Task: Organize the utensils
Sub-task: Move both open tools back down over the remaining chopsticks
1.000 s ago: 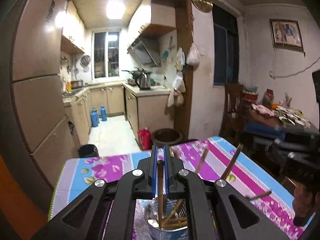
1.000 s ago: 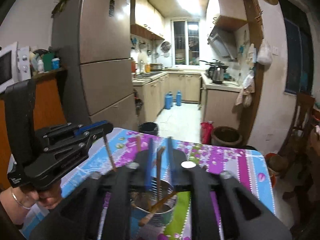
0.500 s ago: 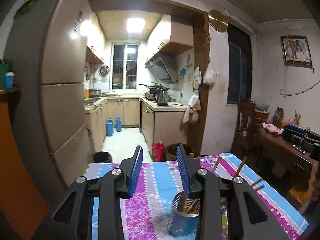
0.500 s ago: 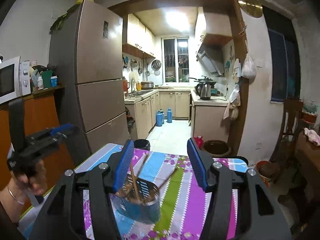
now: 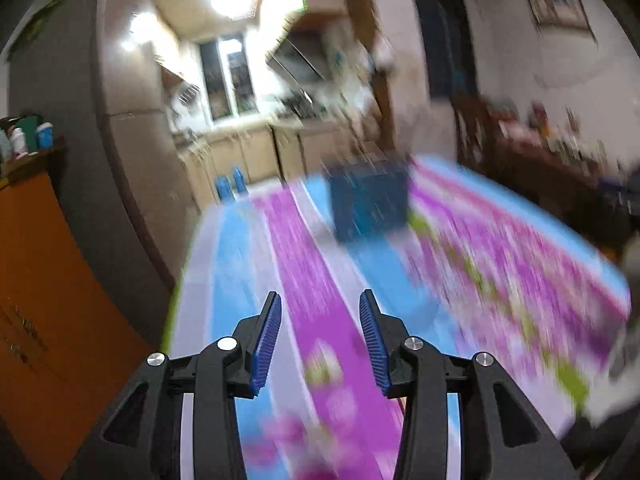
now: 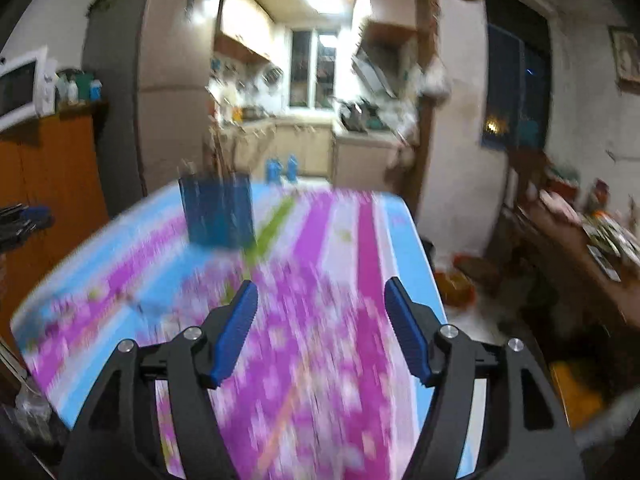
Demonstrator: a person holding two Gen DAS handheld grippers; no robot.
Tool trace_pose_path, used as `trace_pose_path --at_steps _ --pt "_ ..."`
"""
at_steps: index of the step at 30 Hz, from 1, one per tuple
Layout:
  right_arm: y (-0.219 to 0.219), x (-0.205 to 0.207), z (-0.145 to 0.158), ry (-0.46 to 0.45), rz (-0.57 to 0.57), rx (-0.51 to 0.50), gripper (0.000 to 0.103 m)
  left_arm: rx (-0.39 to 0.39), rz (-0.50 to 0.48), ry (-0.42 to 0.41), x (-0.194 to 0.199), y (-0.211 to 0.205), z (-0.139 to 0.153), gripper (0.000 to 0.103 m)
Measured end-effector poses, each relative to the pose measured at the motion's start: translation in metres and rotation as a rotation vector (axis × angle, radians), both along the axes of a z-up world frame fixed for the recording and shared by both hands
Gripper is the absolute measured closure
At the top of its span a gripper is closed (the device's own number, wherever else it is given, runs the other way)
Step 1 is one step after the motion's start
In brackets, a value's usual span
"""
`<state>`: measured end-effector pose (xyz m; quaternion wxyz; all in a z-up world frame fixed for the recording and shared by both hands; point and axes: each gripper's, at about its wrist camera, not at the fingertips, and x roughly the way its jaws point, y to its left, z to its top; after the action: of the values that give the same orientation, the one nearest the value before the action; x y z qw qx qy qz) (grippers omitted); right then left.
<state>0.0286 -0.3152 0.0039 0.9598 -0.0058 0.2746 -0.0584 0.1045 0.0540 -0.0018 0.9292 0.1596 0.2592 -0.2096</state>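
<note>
**Both claws empty, holder at far end of worktop**

Left claw: jaws apart, moderate gap, just been opening, nothing btwn. Right claw: wider gap, just been opening, also empty. Both over striped floral worktop. Blue utensil holder stands upright near far edge, well apart from both. Right view only: sticks rising from holder, microwave. Heavy blur; no legible text.

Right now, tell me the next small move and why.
Probably hold both hands clear and check the table. The left gripper and right gripper, jaws just opening, are empty; the blue utensil holder stands far across the floral tablecloth.
</note>
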Motion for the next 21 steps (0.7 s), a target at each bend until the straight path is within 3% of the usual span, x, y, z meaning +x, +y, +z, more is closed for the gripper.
trace_pose_path --at_steps 2,4,6,9,13,18,21 --pt "0.007 -0.025 -0.023 0.047 -0.031 0.004 0.04 0.063 -0.022 0.035 -0.041 -0.007 -0.035 0.061" --pt "0.016 -0.046 -0.044 0.078 -0.033 0.015 0.048 0.077 -0.014 0.067 -0.064 -0.008 -0.059 0.061" --pt "0.032 -0.065 -0.065 0.103 0.0 0.042 0.064 0.059 0.019 0.094 -0.088 -0.007 -0.079 0.061" --pt "0.06 -0.077 -0.088 0.107 0.032 0.042 0.07 0.051 0.084 0.066 -0.112 -0.009 -0.097 0.061" --pt "0.07 -0.074 -0.106 0.089 0.021 0.074 0.07 -0.029 0.157 0.106 -0.11 -0.009 -0.108 0.061" --pt "0.068 -0.065 -0.121 0.071 -0.036 0.071 0.081 -0.034 0.217 0.098 -0.106 -0.011 -0.117 0.061" --pt "0.074 -0.063 -0.122 0.062 -0.046 0.031 0.083 -0.023 0.222 0.075 -0.106 -0.012 -0.117 0.061"
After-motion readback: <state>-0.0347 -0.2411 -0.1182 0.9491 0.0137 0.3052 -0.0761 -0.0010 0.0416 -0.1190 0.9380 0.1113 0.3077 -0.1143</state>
